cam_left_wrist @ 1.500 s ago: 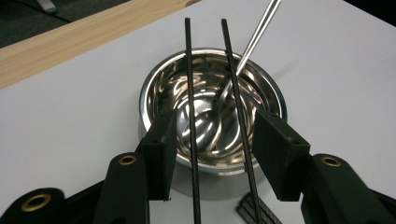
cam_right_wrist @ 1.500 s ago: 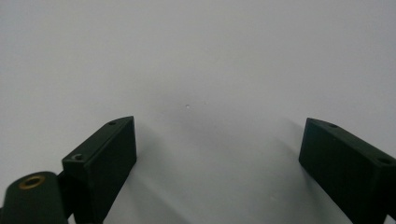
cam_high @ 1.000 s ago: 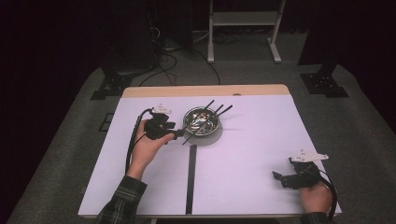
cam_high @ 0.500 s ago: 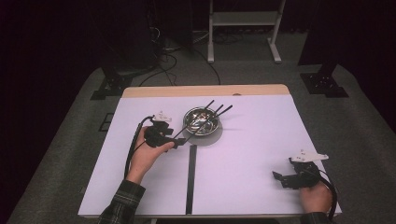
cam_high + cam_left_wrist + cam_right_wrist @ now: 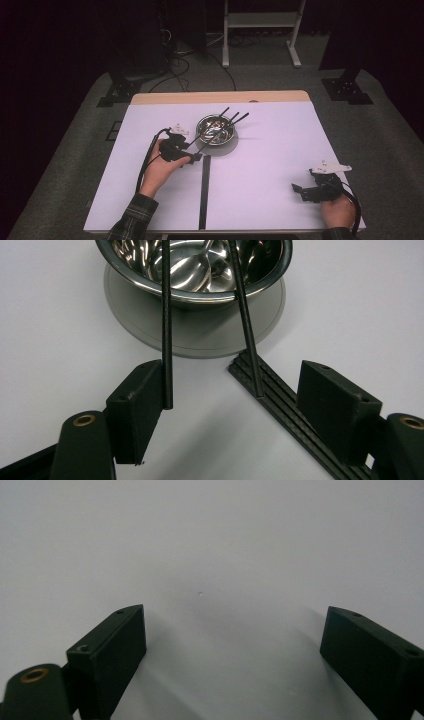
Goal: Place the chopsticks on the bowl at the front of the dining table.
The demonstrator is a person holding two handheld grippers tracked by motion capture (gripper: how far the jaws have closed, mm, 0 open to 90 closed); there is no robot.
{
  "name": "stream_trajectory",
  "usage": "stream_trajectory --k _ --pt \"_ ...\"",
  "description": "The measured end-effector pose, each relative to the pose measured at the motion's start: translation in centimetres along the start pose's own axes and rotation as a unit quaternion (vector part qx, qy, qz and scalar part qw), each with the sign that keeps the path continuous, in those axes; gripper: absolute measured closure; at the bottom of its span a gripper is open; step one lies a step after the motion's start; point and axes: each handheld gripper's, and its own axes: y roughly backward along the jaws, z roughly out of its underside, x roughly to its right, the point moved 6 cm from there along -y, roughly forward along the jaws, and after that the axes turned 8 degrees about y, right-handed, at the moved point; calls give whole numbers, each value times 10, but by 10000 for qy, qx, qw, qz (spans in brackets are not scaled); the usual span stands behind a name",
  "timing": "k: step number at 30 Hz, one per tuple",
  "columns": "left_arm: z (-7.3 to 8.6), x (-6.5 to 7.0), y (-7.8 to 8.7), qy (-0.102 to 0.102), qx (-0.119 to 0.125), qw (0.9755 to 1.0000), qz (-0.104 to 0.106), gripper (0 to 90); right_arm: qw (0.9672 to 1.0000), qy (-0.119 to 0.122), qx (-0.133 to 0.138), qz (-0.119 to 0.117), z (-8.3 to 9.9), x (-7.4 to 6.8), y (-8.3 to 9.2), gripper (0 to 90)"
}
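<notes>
Steel bowl (image 5: 195, 270) sits on a grey disc (image 5: 200, 335) near the middle of the white worktop (image 5: 270, 165), with a spoon (image 5: 192, 270) lying inside it. Thin black sticks (image 5: 231, 119) lean out over its rim. In the left gripper view two of those sticks run from the bowl down toward the camera: one stick (image 5: 166, 340) ends right against the inner face of the left-hand jaw, the other stick (image 5: 247, 330) ends on a black ribbed strip (image 5: 285, 395) that lies flat on the worktop. The left claw (image 5: 235, 405) has just been opening and now stands wide, both stick ends between its jaws and neither one pinched. In the high view the left hand (image 5: 162, 167) holds this claw just beside the bowl. The right claw (image 5: 232, 640) rests well apart, near the worktop's near right corner, jaws spread wide over bare white surface with nothing between them.
</notes>
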Motion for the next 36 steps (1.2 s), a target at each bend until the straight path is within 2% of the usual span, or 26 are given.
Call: stream_trajectory --k 14,15,20,28,36 --pt "3 19 -1 -129 -83 9996 230 269 10000 -1 0 -1 0 0 0 95" --pt "3 24 -2 -143 -104 9994 305 269 10000 -2 1 -1 0 0 0 95" --pt "3 28 -3 -203 -150 9992 312 269 10000 -2 1 -2 0 0 0 95" --pt "-6 15 3 -65 22 9999 123 269 10000 -1 -4 0 0 0 0 95" --pt "-27 8 5 -205 163 9996 -58 236 10000 0 2 1 0 0 0 95"
